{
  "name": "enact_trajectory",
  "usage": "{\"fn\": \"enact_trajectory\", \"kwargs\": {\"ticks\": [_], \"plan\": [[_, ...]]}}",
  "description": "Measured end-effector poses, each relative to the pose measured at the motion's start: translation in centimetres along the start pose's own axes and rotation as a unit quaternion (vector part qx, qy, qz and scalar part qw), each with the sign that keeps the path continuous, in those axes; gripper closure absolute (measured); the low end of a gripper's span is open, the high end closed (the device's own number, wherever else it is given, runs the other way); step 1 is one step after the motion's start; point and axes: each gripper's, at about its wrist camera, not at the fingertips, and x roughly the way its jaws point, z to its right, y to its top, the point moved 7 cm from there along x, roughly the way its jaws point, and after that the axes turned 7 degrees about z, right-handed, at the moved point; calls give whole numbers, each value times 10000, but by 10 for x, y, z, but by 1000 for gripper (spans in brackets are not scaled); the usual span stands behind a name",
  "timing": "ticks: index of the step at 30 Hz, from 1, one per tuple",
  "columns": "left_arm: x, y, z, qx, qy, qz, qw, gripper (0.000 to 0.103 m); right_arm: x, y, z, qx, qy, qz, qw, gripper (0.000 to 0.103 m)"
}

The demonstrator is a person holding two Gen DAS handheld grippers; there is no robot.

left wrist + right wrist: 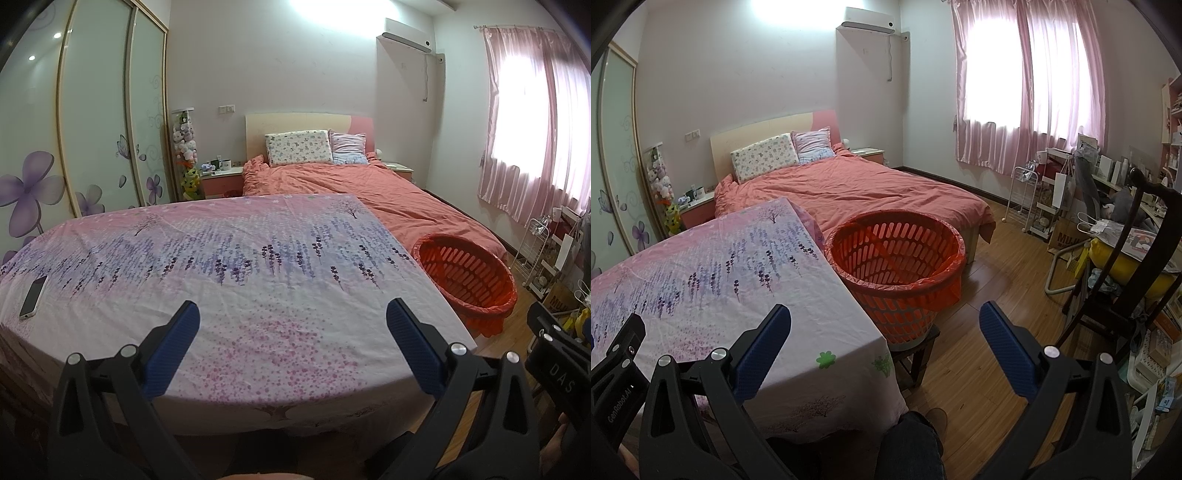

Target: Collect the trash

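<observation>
An orange slatted basket (pixel 894 273) lined with an orange bag stands on a small dark stool at the right side of a table covered in a pink and purple flowered cloth (pixel 229 280). The basket also shows at the right in the left wrist view (pixel 465 280). No trash shows on the cloth. My left gripper (pixel 291 317) is open and empty above the table's near edge. My right gripper (pixel 884 321) is open and empty, low in front of the basket and the table's right corner.
A white phone (pixel 33 297) lies on the cloth at the far left. A bed with an orange cover (pixel 857 188) stands behind the table. A dark chair with a yellow cushion (pixel 1126 266) and cluttered racks (pixel 1041 199) fill the right side. Wooden floor (pixel 997 295) lies between.
</observation>
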Motion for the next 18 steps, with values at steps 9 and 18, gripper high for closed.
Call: {"fn": "enact_trajectory", "kwargs": {"ticks": [9, 18], "plan": [[0, 0, 0, 1, -2, -1, 10000, 4, 0, 1, 0, -1, 3, -3, 10000, 2], [-1, 0, -1, -24, 12, 6, 10000, 4, 0, 0, -1, -2, 6, -9, 10000, 2]]}}
